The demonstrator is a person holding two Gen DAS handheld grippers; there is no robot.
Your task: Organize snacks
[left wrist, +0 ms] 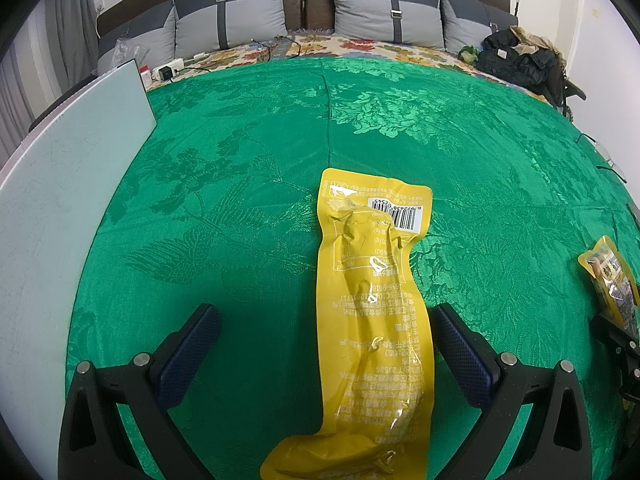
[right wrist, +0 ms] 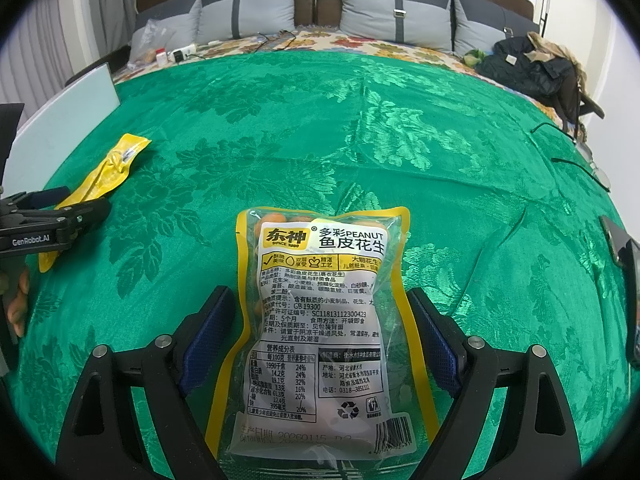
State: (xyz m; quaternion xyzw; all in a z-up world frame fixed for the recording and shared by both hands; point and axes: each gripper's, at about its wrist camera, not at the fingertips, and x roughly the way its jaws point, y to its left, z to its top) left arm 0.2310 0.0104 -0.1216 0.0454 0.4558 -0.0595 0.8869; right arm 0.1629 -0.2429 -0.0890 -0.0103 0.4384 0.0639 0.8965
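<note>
**Straddling two snack packs on the green cloth**

Spreading across nearly the whole of both views: a green floral cloth, with grey cushions lining up along the headboard behind it. Leaning at the cloth's left edge, a pale board; lying at the far right corner, a heap of dark clothing.

Hovering low over the cloth, the left gripper, jaws standing wide apart and holding nothing. Lying lengthwise between its fingers, a long yellow snack pack, printed side up, barcode end pointing away from the camera, right edge running just beside the right finger; touching or not, cannot tell.

Hovering likewise, the right gripper, also spread wide and gripping nothing. Resting flat between its fingers, a clear peanut bag with a yellow border, label facing up, both fingers sitting just outside its edges.

Showing at the left edge of the right wrist view: the left gripper side-on, fingertips of a hand below it.
</note>
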